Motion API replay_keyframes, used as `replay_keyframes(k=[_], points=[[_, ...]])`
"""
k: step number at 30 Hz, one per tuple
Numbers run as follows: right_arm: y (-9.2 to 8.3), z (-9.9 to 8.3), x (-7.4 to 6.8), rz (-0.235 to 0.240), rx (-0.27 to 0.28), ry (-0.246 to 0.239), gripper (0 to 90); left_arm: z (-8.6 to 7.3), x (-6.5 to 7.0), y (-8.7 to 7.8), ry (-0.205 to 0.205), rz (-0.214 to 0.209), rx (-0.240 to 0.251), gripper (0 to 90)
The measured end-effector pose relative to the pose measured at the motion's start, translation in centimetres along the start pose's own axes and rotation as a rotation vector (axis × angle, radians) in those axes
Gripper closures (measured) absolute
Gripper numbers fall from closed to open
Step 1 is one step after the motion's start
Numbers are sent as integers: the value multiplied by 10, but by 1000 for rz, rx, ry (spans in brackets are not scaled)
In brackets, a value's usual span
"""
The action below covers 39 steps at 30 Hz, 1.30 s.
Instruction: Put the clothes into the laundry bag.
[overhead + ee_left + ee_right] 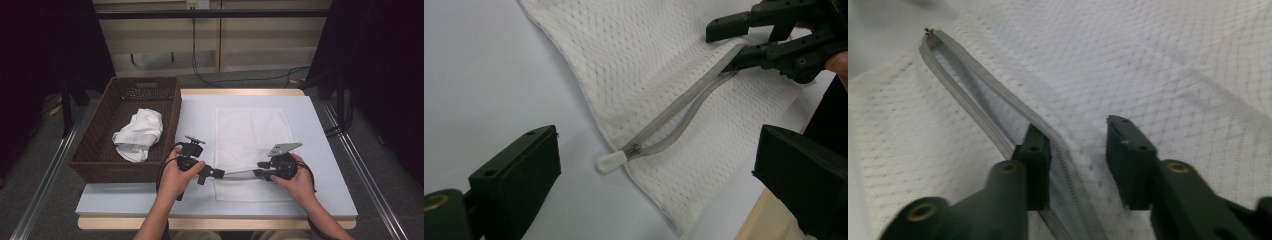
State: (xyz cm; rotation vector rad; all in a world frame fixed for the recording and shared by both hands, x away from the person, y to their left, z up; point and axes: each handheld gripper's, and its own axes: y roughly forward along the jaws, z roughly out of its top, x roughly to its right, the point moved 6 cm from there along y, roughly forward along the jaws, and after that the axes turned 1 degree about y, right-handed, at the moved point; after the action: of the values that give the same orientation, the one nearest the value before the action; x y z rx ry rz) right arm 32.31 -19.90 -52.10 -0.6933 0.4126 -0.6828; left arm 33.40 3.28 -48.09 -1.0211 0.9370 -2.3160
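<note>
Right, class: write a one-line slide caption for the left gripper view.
White mesh laundry bag on the table, zipper part open, right gripper at the far end.

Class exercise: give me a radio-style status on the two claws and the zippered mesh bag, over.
Left claw open, short of the zipper pull. Right claw part-open astride the open zipper, not gripping. Mesh bag flat on the table. Nothing in the way.

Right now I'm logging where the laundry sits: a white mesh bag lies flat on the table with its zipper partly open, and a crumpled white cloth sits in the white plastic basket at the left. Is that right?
Not quite. The basket is dark brown wicker, not white plastic, as the high view shows. The rest holds: the crumpled white cloth lies in it, and the white mesh bag lies flat on the table with its zipper partly open.
</note>
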Motion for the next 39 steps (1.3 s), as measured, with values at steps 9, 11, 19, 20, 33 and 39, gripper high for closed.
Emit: replay_keyframes(k=[9,11,19,20,33,39], points=[[-2,4,3,-8,-35,54,746,2,3,1,-36,-7,33,45],[-2,5,6,-6,-44,45,772,1,2,1,-25,-4,25,45],[-6,19,14,14,-14,40,879,1,1,0,-8,-11,16,45],[-7,20,14,15,-17,39,880,1,2,0,-11,-11,19,45],[-18,41,15,37,18,16,889,1,4,3,-6,-10,14,46],[-20,49,14,43,32,12,890,1,5,1,0,-9,22,46]])
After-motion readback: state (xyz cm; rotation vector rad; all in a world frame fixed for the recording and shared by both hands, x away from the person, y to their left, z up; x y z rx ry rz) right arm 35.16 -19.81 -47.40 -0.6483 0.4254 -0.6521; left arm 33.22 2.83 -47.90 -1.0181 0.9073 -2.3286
